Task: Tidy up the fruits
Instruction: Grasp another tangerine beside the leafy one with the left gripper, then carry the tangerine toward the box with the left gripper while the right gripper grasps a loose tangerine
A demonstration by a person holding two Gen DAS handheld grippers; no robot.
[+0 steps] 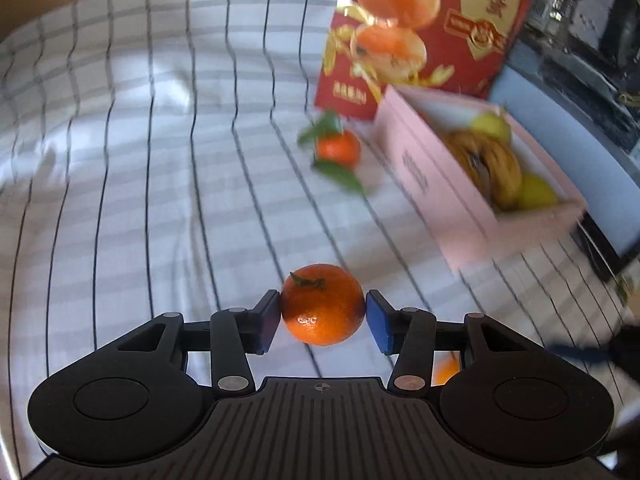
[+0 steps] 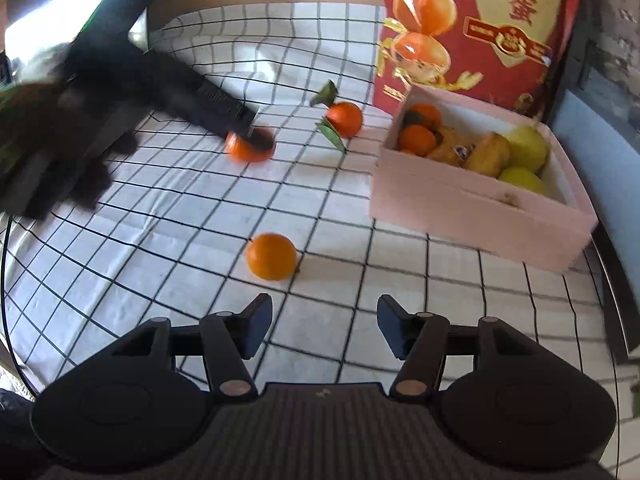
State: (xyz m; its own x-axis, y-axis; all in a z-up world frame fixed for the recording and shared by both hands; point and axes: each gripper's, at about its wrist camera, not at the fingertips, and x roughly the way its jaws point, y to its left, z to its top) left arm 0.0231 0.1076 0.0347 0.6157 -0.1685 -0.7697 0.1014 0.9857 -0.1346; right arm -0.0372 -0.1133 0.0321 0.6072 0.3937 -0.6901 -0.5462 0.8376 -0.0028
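Note:
My left gripper is shut on a mandarin, its blue pads pressing both sides of the fruit above the checked cloth. The right wrist view shows the same gripper blurred at the left with that mandarin. My right gripper stands open with nothing between its fingers, low over the cloth. Just ahead of it lies a loose orange. A leafy mandarin rests further back, close to the pink box. The box holds mandarins, bananas and yellow-green fruits.
A tall red gift box printed with oranges stands behind the pink box. The white checked cloth covers the table and lies wrinkled on the left. A person's dark sleeve reaches in from the left. The table's right edge runs past the pink box.

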